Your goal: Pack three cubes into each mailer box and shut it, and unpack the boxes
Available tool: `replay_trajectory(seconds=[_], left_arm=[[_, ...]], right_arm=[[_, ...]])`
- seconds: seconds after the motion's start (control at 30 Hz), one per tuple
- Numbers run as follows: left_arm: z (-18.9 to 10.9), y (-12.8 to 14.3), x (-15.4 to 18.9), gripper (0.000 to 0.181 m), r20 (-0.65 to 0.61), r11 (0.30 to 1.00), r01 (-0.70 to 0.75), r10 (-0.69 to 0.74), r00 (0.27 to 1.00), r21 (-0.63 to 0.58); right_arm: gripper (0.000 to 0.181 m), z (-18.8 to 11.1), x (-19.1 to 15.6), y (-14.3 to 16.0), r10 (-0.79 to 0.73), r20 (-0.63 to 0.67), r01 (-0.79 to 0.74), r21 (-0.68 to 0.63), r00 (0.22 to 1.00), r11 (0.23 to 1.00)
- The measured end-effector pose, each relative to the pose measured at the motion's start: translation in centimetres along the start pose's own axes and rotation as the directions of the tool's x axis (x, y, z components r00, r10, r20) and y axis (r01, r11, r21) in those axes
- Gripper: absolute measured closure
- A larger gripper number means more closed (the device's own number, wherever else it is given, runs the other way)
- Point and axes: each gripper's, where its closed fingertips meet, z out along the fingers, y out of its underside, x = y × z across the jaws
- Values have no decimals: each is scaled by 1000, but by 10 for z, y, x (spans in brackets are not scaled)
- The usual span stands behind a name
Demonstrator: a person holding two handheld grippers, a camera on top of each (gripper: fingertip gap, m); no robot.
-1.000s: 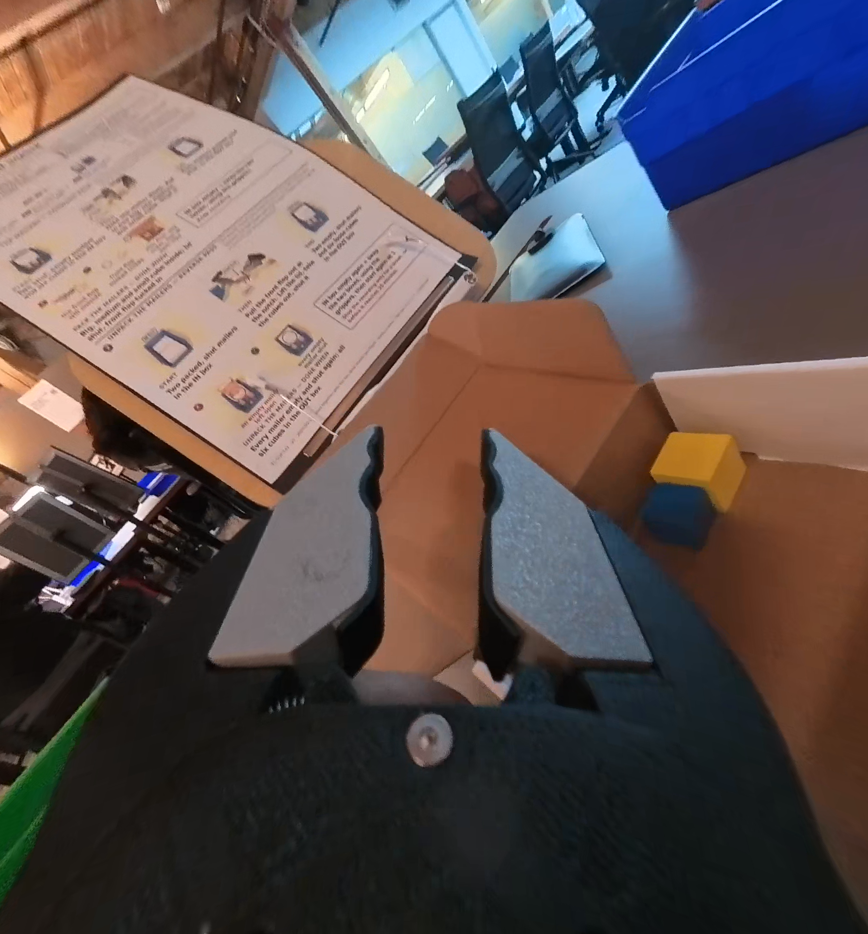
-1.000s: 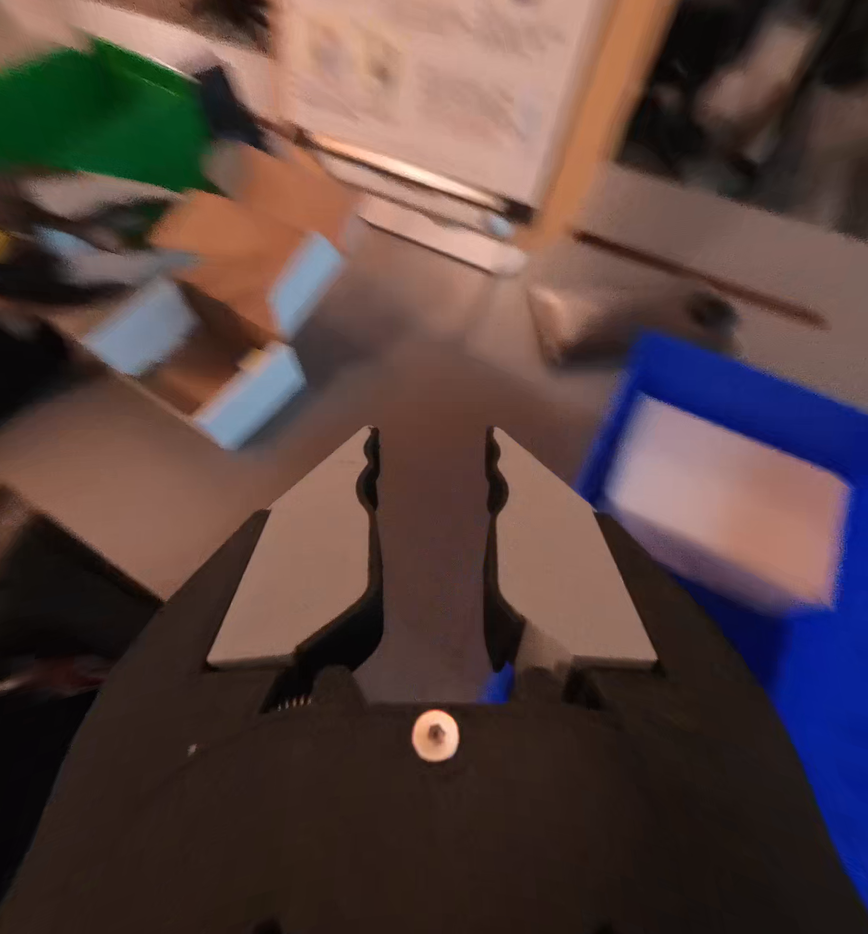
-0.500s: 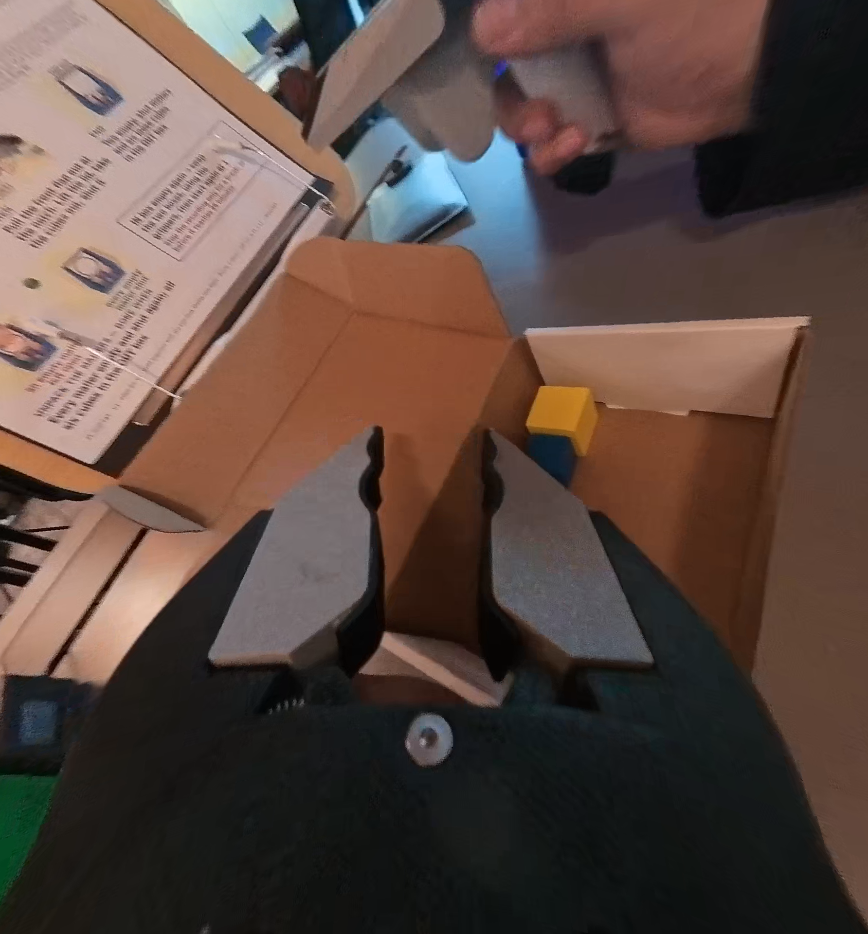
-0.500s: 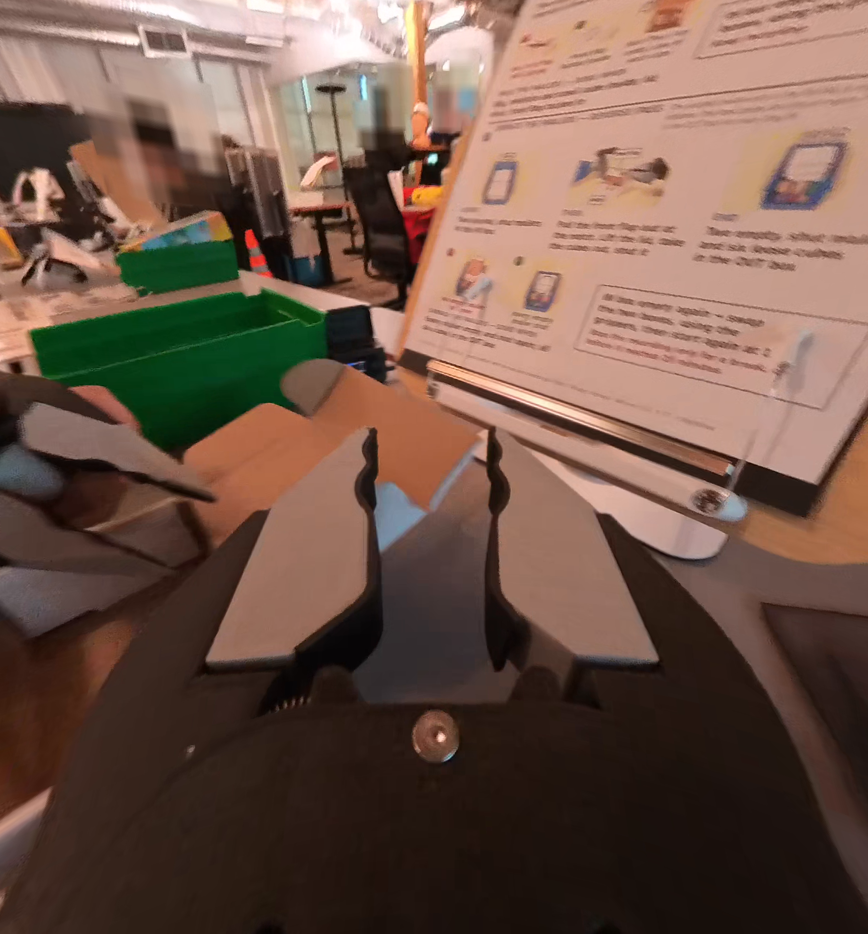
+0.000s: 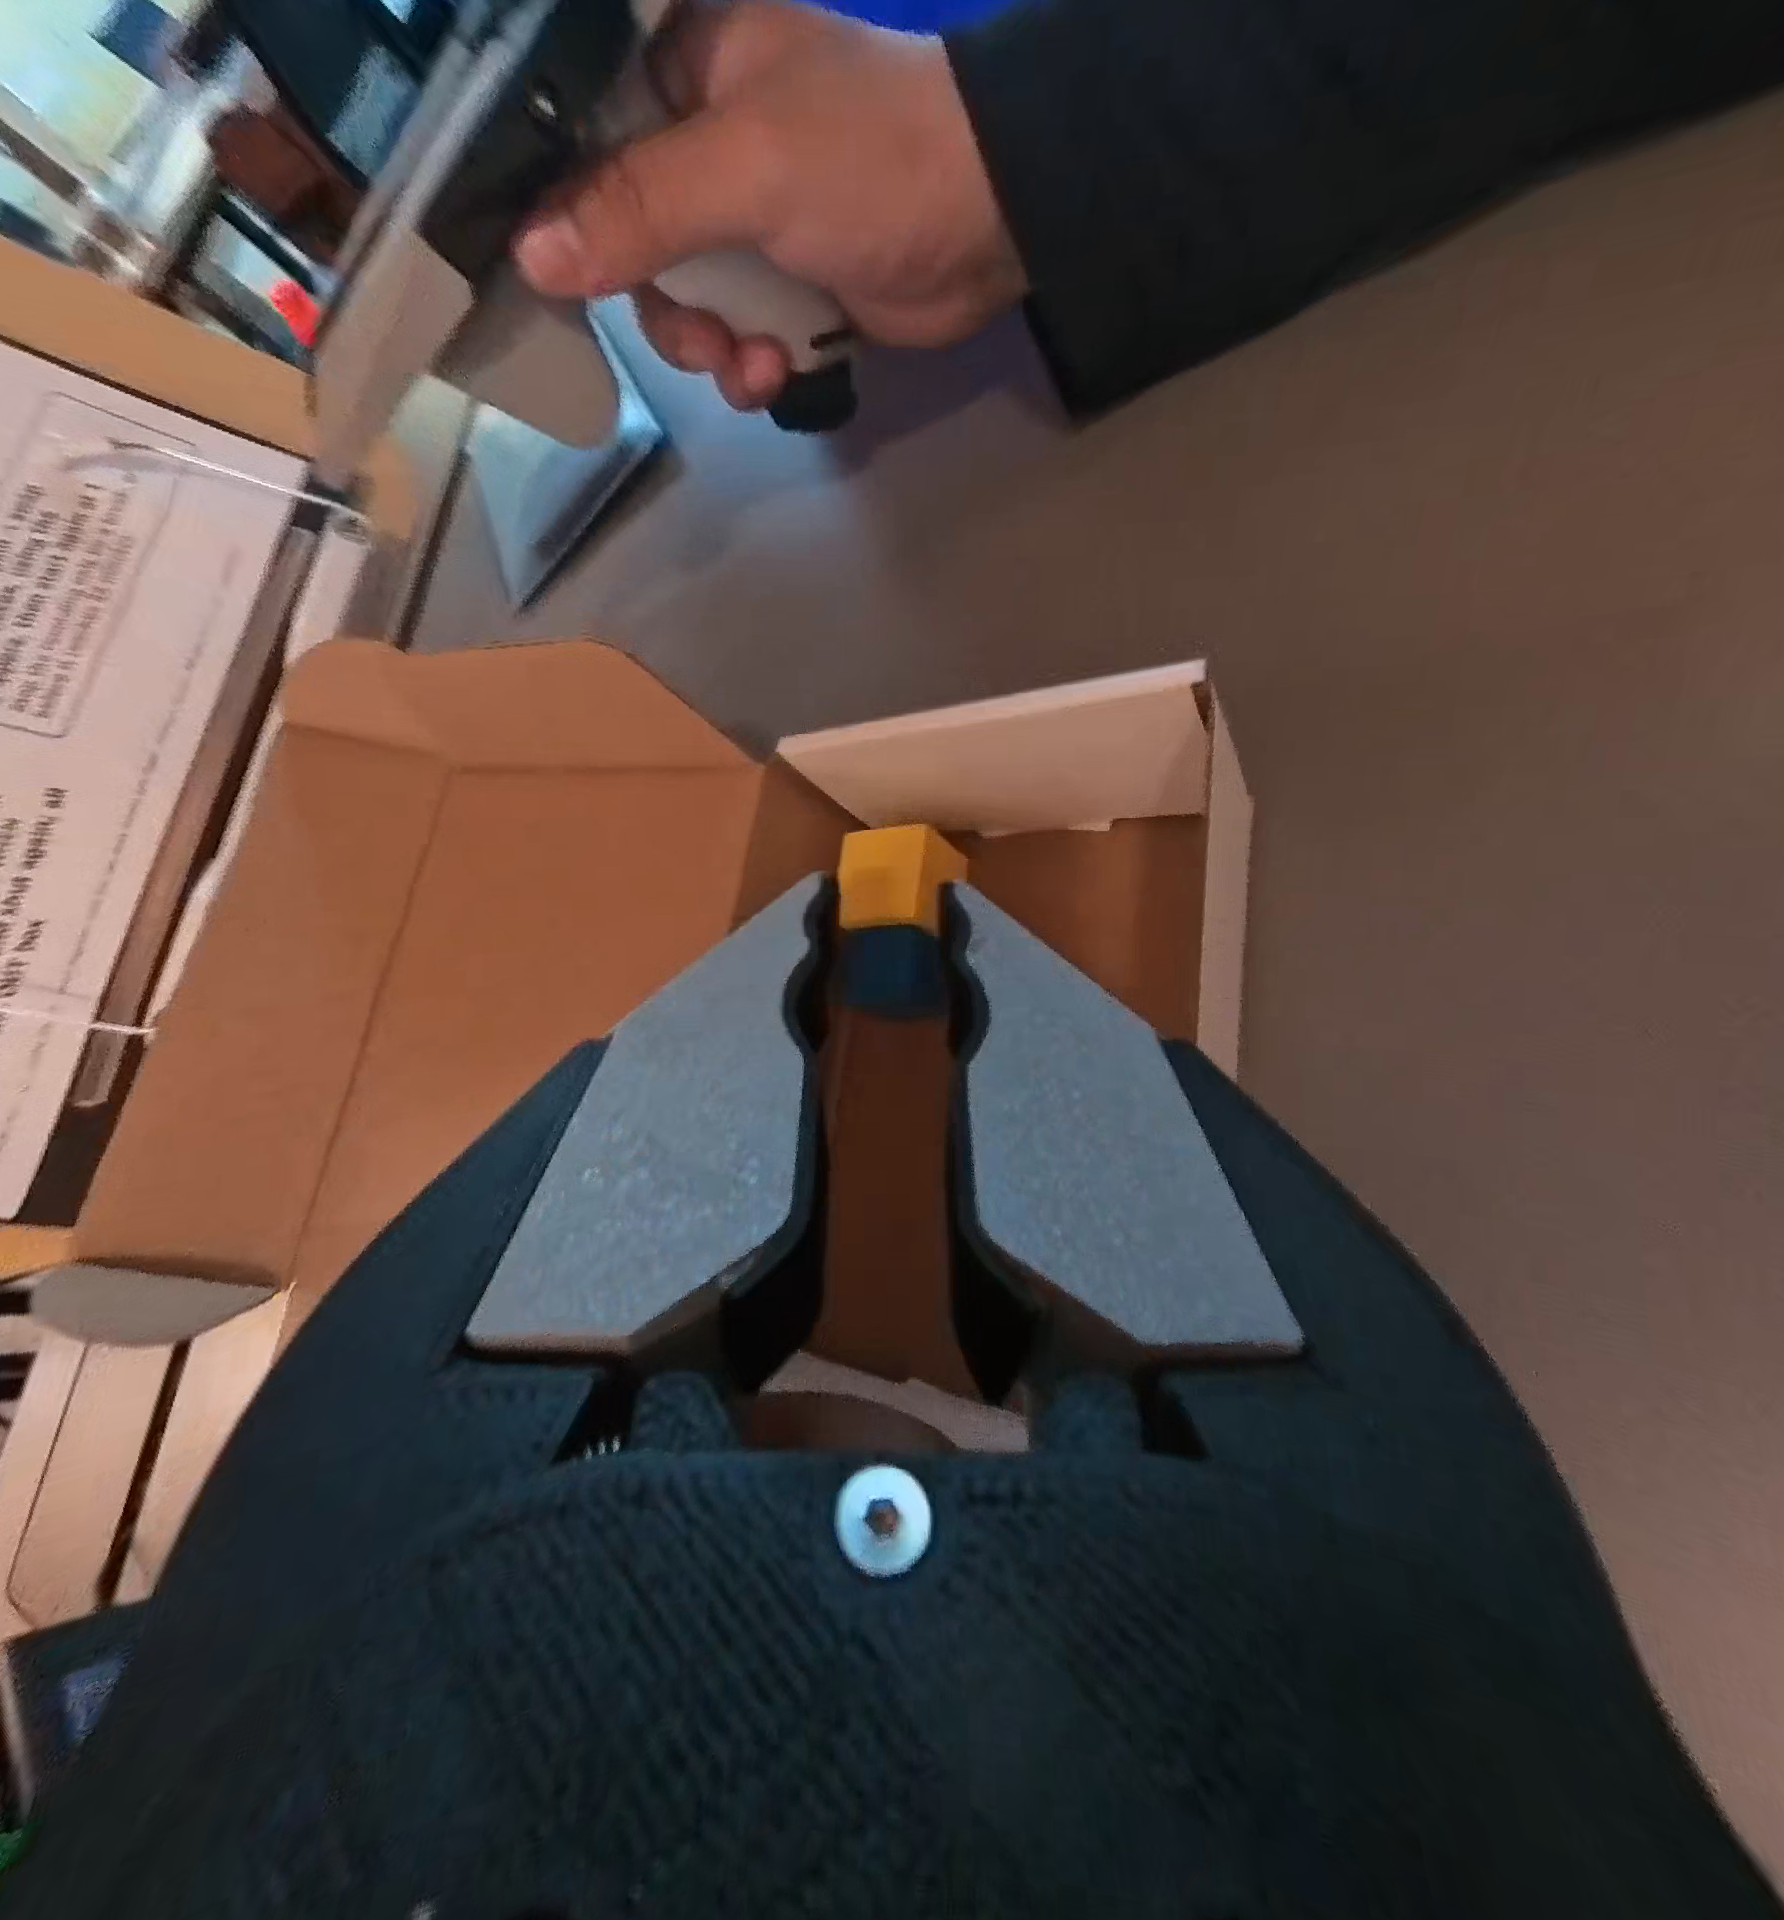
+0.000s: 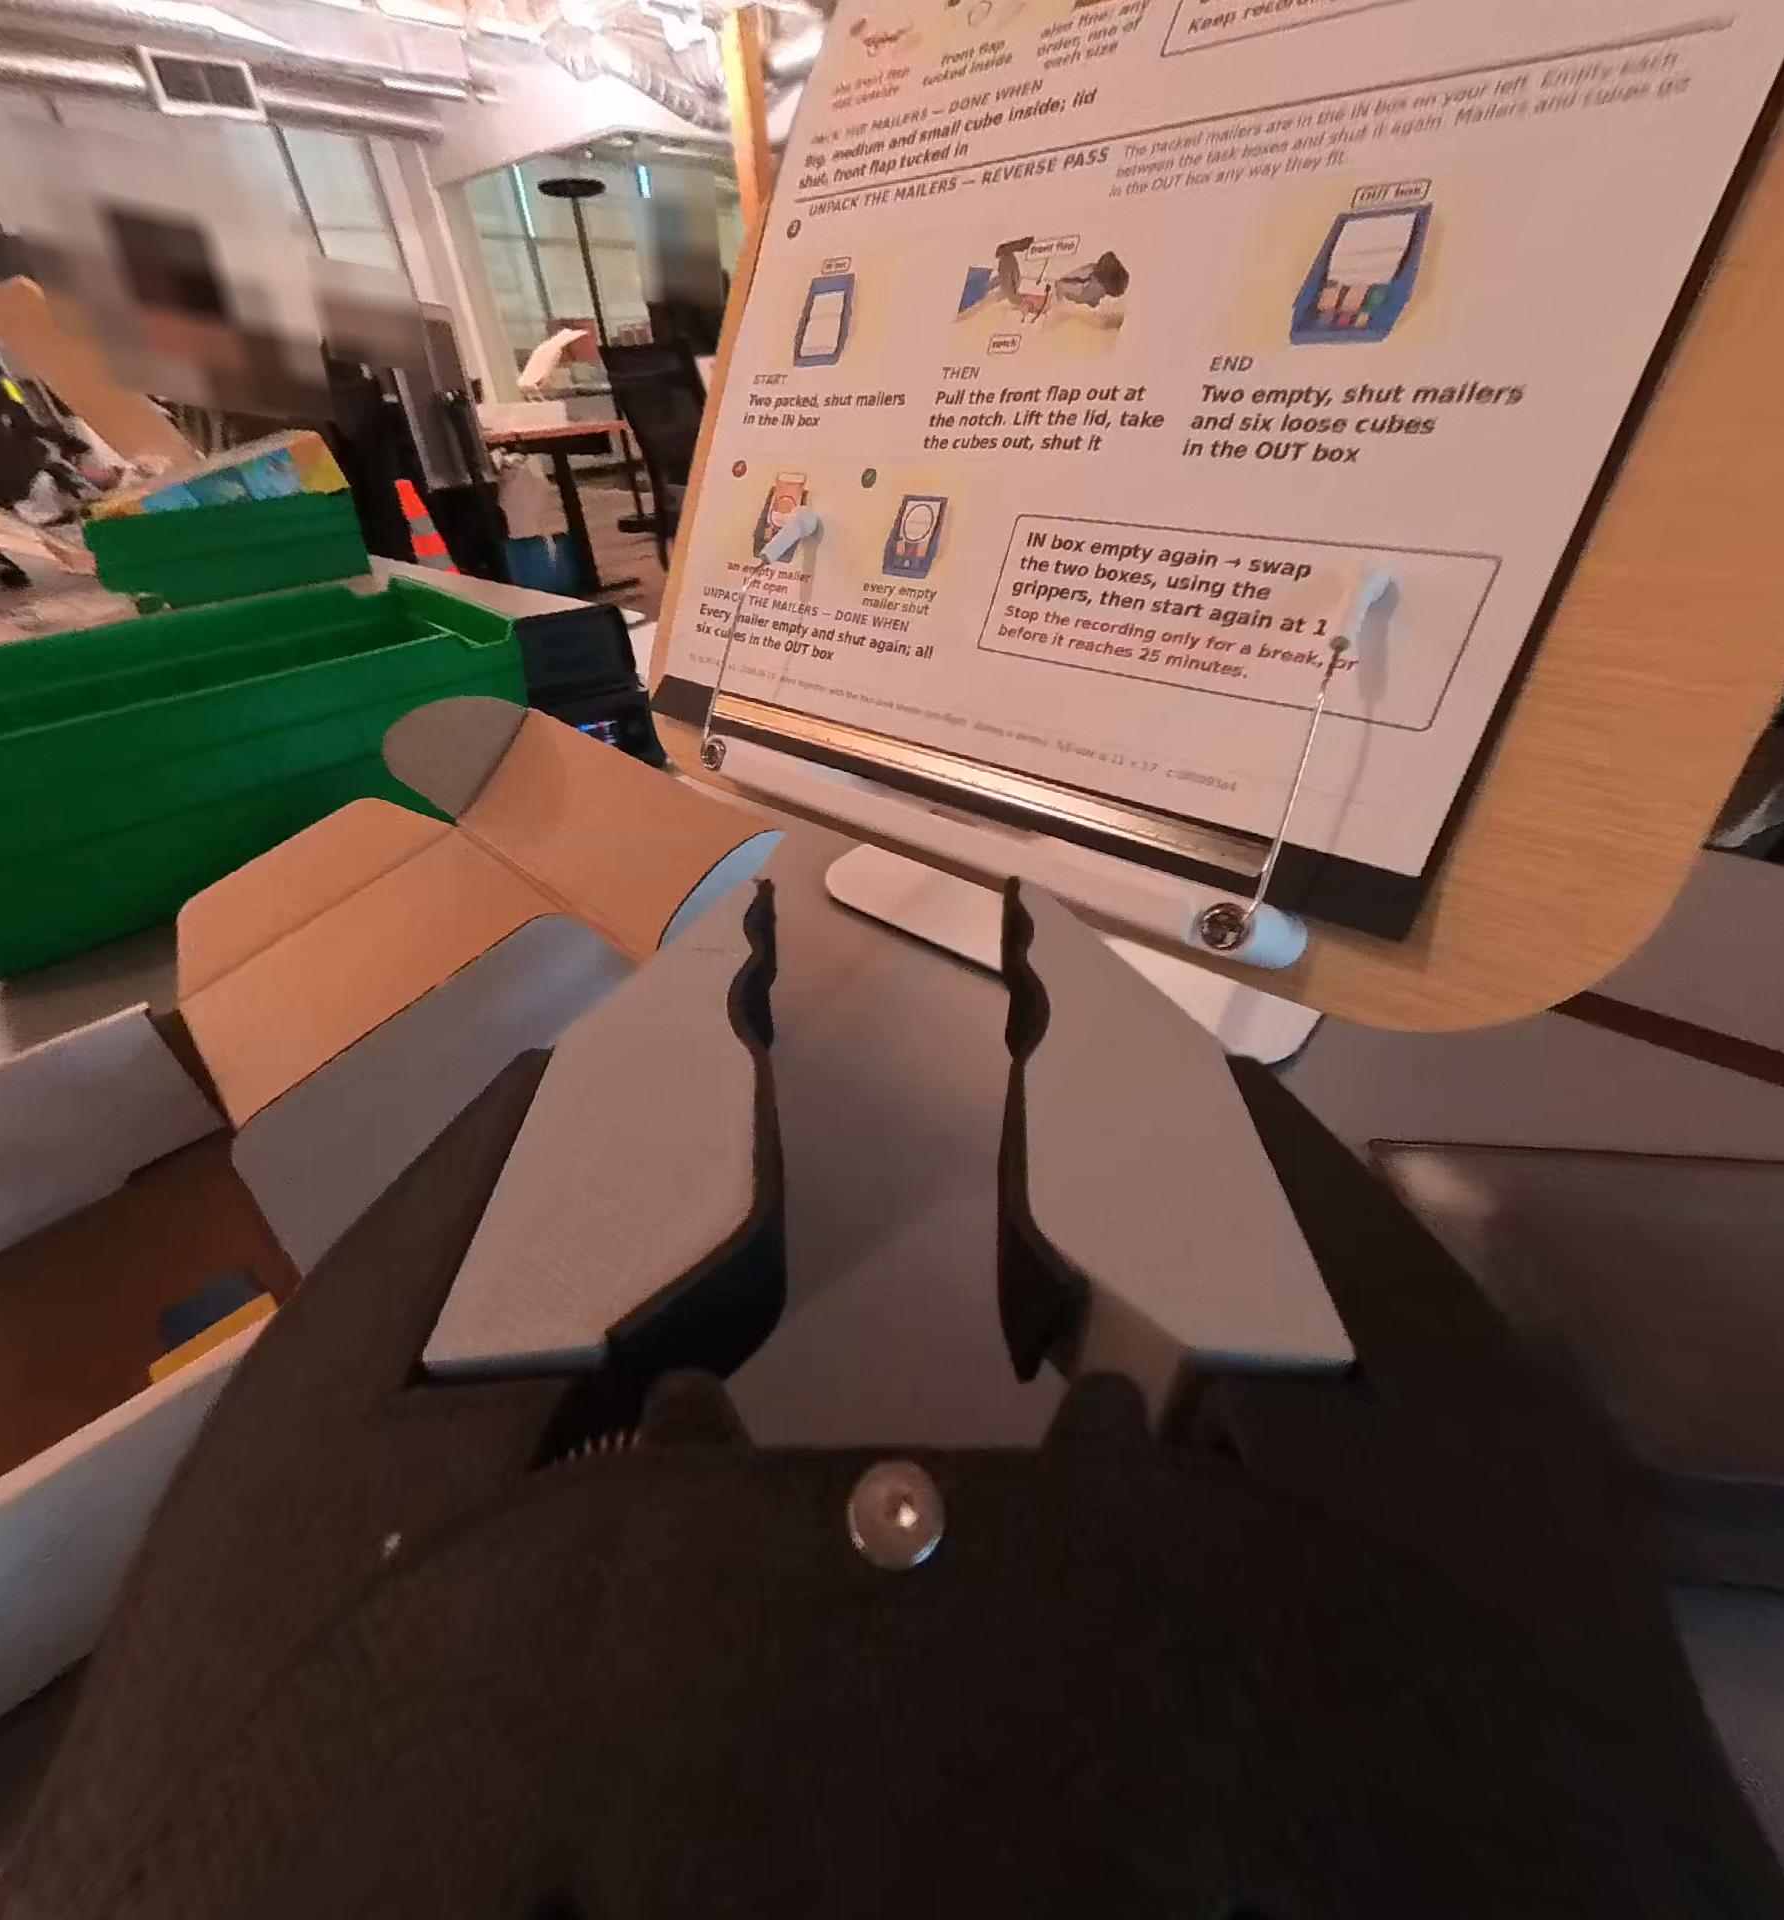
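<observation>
An open brown mailer box (image 5: pixel 1220 883) lies on the grey table, its lid (image 5: pixel 452 935) folded back to the left. A small blue cube (image 5: pixel 893 971) and a larger yellow cube (image 5: pixel 888 878) sit side by side in its far corner. My left gripper (image 5: pixel 888 886) reaches into the box. Its pads press on both sides of the blue cube, and the yellow cube stands just beyond the tips. My right gripper (image 6: pixel 888 888) is open and empty above the table, beside the box (image 6: pixel 57 1122). It also shows in the left wrist view (image 5: pixel 452 343), held by a hand (image 5: pixel 815 187). Both cubes show in the right wrist view, blue (image 6: pixel 207 1307) and yellow (image 6: pixel 207 1356).
An instruction sheet on a wooden stand (image 6: pixel 1127 468) rises behind the box, its white foot (image 6: pixel 929 904) just ahead of my right fingers. A green bin (image 6: pixel 192 748) stands at the far left. A dark flat object (image 6: pixel 1646 1299) lies to the right. Some 20 cm of space lies between my two pairs of fingers.
My left gripper moved forward and down into the box to the corner cubes, and its jaws narrowed onto the blue cube. My right gripper swung from the blue bin to the stand, still open.
</observation>
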Motion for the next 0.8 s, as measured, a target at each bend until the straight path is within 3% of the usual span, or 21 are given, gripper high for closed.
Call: replay_trajectory(seconds=[0.2, 0.37, 0.5, 0.63, 0.73, 0.8], left_arm=[[29, 33, 3, 145, -162, 946, -129, 84, 983, -297], [40, 54, 2, 153, -209, 899, -143, 60, 976, -415], [44, 52, 4, 156, -202, 914, -105, 26, 979, -391], [36, 53, 4, 156, -186, 926, -107, 41, 982, -361], [22, 43, -26, 157, -20, 957, -79, 76, 997, -280], [10, 24, -57, 157, 156, 989, -25, 48, 987, -147]], right_arm=[[139, 8, -7, 13, -20, 39, 22, -59, 999, 998], [142, 7, -17, 8, -69, 53, 72, -51, 996, 996], [142, 8, -22, 7, -80, 67, 83, -55, 995, 995], [142, 8, -39, 7, -41, 170, 50, -52, 985, 997], [141, 6, -48, 4, 12, 240, 0, -48, 971, 999], [138, 3, -56, -2, 58, 291, -48, -44, 955, 998]])
